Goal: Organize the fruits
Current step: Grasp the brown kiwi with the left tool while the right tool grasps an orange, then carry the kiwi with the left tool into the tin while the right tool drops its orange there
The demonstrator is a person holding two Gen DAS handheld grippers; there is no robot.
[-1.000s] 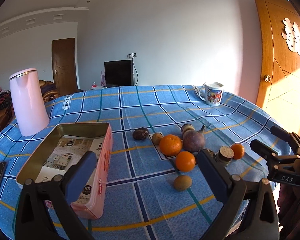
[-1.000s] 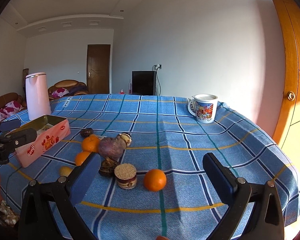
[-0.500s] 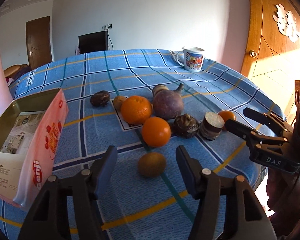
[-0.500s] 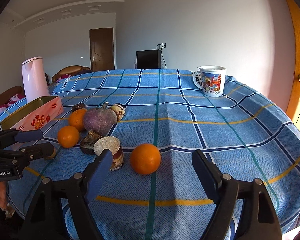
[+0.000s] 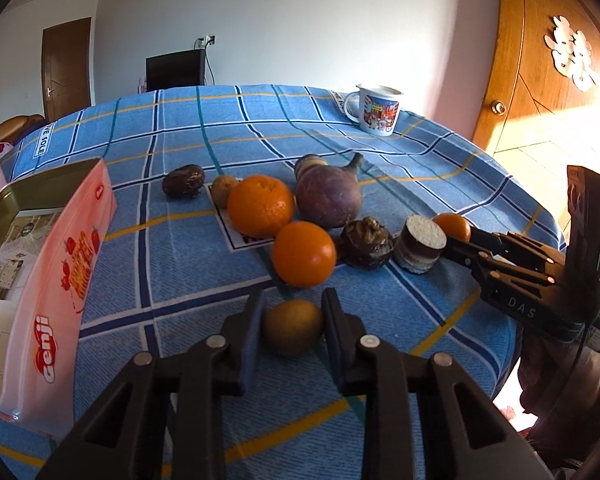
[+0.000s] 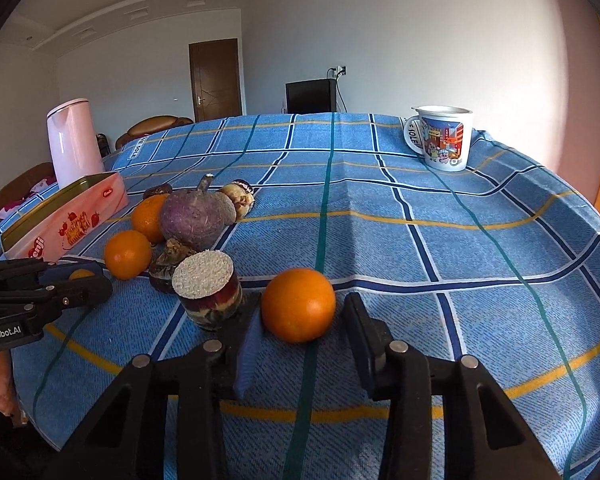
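Observation:
On the blue checked tablecloth lies a brown kiwi-like fruit [image 5: 292,326]. My left gripper [image 5: 293,312] is closing on it, with a pad against each side. A small orange [image 6: 298,304] sits between the fingers of my right gripper [image 6: 302,312], whose jaws are closing on it too. The left wrist view shows that right gripper [image 5: 456,240] at the right, holding the same orange [image 5: 452,226]. Two more oranges [image 5: 260,206] [image 5: 303,254], a purple root [image 5: 328,198], a dark wrinkled fruit [image 5: 366,242] and a cut round piece [image 5: 420,244] lie clustered behind. An open pink tin [image 5: 40,184] stands at the left.
A printed mug [image 5: 378,114] stands at the far right of the table and a pink kettle [image 6: 74,140] at the far left. A dark fruit [image 5: 183,186] and a small brown one [image 5: 224,190] lie beside the tin. The table edge falls away just below both grippers.
Both grippers have dropped toward the table and gone from wide open to closed, the left around the brown fruit and the right around the small orange.

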